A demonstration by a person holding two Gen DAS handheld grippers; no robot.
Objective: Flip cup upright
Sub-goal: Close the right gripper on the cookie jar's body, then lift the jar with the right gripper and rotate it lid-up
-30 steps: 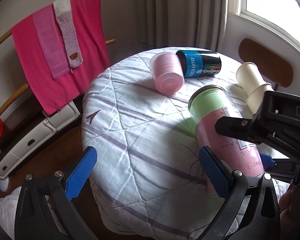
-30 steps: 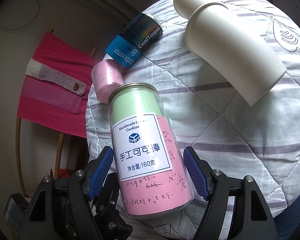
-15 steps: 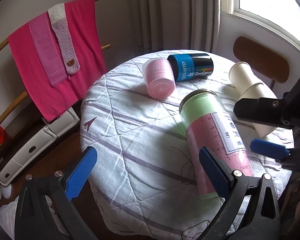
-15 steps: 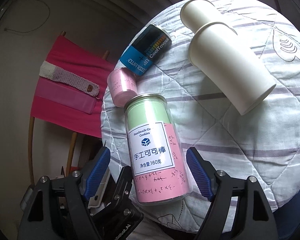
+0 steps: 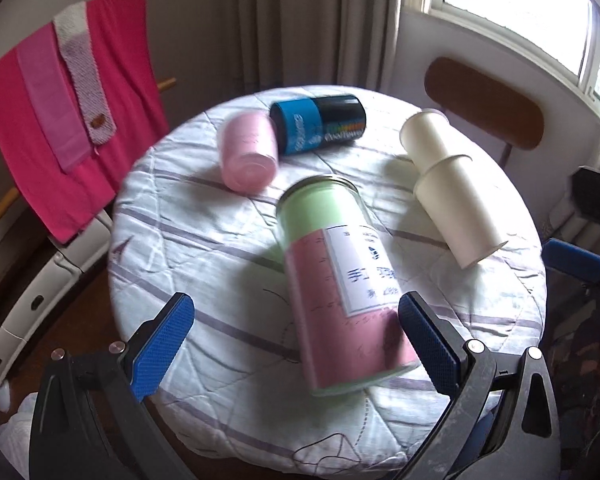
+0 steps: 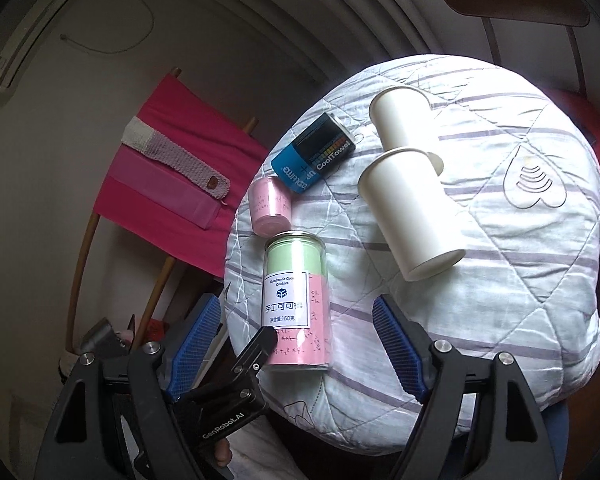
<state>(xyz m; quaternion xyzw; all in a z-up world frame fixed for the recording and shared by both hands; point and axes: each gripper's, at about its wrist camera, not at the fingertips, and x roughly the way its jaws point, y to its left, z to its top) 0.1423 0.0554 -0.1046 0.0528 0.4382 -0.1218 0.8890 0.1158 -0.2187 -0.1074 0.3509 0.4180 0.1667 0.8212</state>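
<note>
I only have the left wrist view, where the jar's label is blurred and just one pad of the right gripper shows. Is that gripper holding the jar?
Observer: No. The right gripper is open, jaws wide apart, holding nothing; the jar lies on its side.
Reviewer: Can you read the label?
Observer: Partly: "Handmade" and "Cookies", then Chinese characters and "160".
Reviewer: Anything by the white cups that I'm missing?
Observer: A stitched heart on the cloth beside them.
</note>
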